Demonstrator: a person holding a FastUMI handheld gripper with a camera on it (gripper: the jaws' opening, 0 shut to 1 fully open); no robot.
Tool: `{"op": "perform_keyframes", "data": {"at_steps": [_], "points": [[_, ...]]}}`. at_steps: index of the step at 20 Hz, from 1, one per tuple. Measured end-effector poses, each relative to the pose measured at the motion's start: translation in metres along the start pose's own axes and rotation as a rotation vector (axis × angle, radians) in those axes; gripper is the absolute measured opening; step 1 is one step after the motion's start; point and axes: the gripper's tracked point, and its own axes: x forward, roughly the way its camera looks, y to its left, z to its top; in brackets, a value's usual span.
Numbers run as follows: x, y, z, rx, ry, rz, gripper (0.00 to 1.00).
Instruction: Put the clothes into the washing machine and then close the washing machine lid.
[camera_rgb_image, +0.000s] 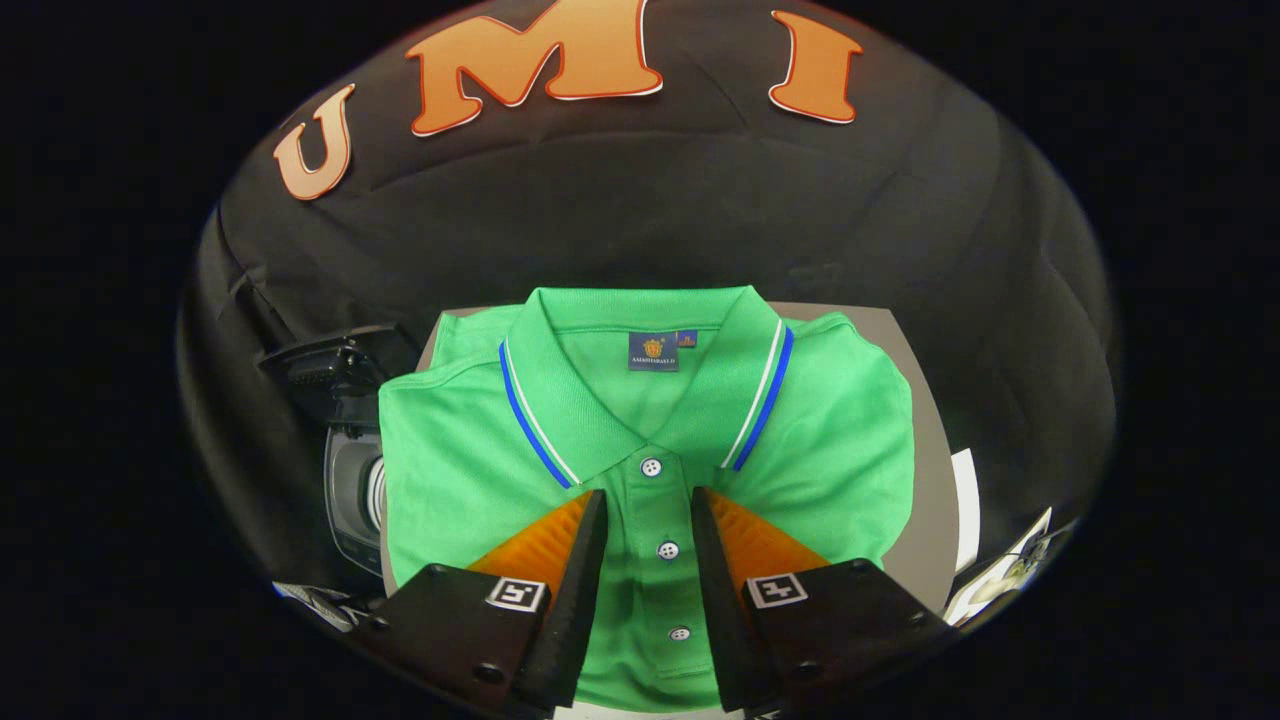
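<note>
Far left, beside the table edge: a dark machine (350, 440) w/ a round glassy front, prob. the washer, partly hidden by the shirt's left side; can't tell if its lid is up.

Next, the green polo shirt (830, 440), folded flat on a grey table (925, 500), collar away from the tongs, button strip running straight toward them. Blue-and-white trim on the collar edges, small label inside the neck.

Gripper (648, 505) hangs just above the shirt's lower front, fingers apart w/ a moderate gap, nothing held. The button strip and middle button sit between the two fingers; the tips don't look to be pressing the cloth, though that's hard to be sure of from this angle.

Handling, my read: light, soft knit, no stiffness, so it'll sag and unfold once lifted. Not fragile, not slippery. A pinch on a single top layer would likely leave the rest trailing. Better hold: bunch the thick button strip or collar base, where layers stack, and take several layers at once.

Far right, past the table: white papers (1000, 575), off-task.
</note>
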Motion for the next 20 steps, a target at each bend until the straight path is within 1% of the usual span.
{"op": "perform_keyframes", "data": {"at_steps": [3, 4, 5, 6, 8, 9, 11, 13, 16, 18, 20], "points": [[0.002, 0.000, 0.001, -0.003, -0.025, 0.012, 0.59], [0.002, -0.002, 0.005, 0.008, -0.054, 0.010, 0.59], [0.002, 0.000, 0.006, 0.015, -0.072, 0.005, 0.20], [0.003, -0.002, 0.004, -0.002, -0.073, 0.003, 0.20], [0.002, 0.000, 0.004, 0.006, -0.072, 0.005, 0.20], [0.005, 0.000, 0.006, 0.012, -0.076, -0.001, 0.13], [0.001, -0.001, 0.006, -0.009, -0.111, -0.007, 0.12], [-0.003, 0.000, 0.008, -0.019, -0.181, -0.006, 0.12], [-0.021, 0.002, 0.017, 0.021, -0.320, -0.001, 0.12], [-0.038, 0.009, 0.026, 0.065, -0.379, 0.038, 0.11], [-0.055, 0.013, 0.037, 0.077, -0.444, 0.061, 0.11]]}}
